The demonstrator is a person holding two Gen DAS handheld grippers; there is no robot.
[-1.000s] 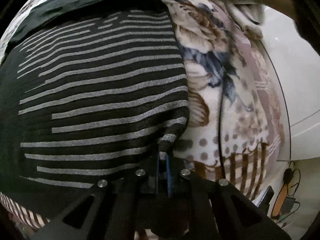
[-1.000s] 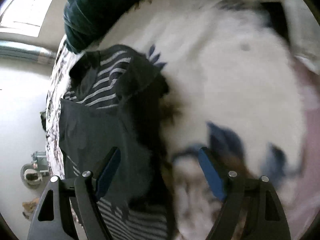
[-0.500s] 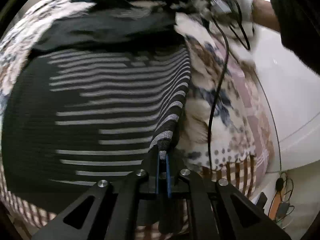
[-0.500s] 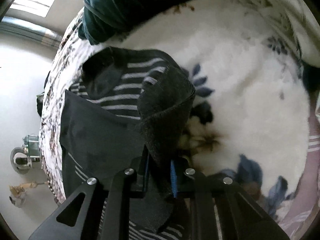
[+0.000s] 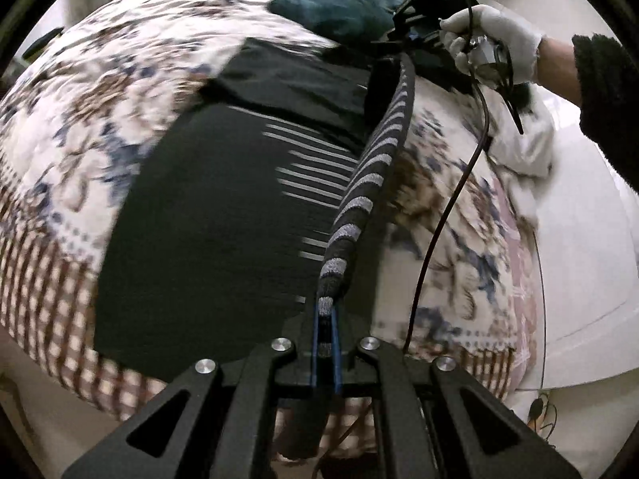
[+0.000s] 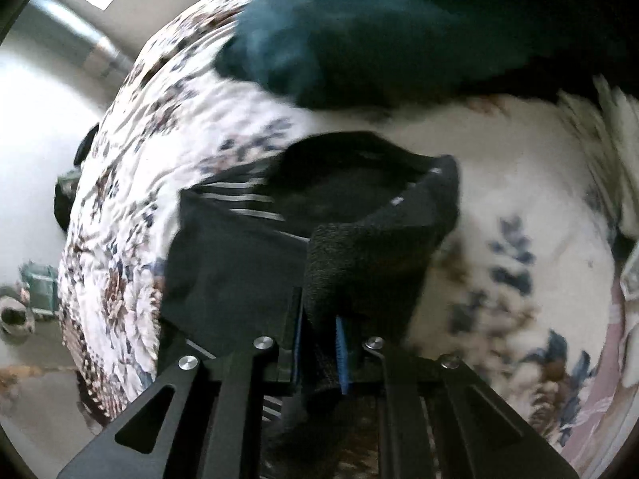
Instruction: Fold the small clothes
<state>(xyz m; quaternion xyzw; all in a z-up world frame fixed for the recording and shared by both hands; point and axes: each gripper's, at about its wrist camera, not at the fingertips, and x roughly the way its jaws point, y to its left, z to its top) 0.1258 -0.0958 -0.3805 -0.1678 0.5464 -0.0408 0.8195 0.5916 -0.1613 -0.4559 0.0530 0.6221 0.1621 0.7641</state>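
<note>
A black garment with grey stripes [image 5: 223, 219] lies on a floral blanket [image 5: 80, 119]. My left gripper [image 5: 325, 311] is shut on its striped edge [image 5: 367, 183], which is lifted and runs taut up to the right gripper [image 5: 419, 28] in a white-gloved hand [image 5: 495, 40]. In the right wrist view the right gripper [image 6: 319, 327] has a thick fold of the black garment [image 6: 379, 263] between its jaws, which are closing and press on it. The rest of the garment [image 6: 239, 263] hangs down to the blanket [image 6: 499, 183].
A teal cloth heap [image 5: 343, 4] [image 6: 339, 40] lies at the far side of the blanket. A white cloth [image 5: 523, 147] sits near the right edge. A black cable [image 5: 451, 207] hangs from the right hand. Pale floor [image 5: 579, 259] lies beyond the bed's edge.
The right jaws went from wide open to closed on the garment's black corner. Both grippers have risen and pulled back, lifting the garment's side off the blanket.
</note>
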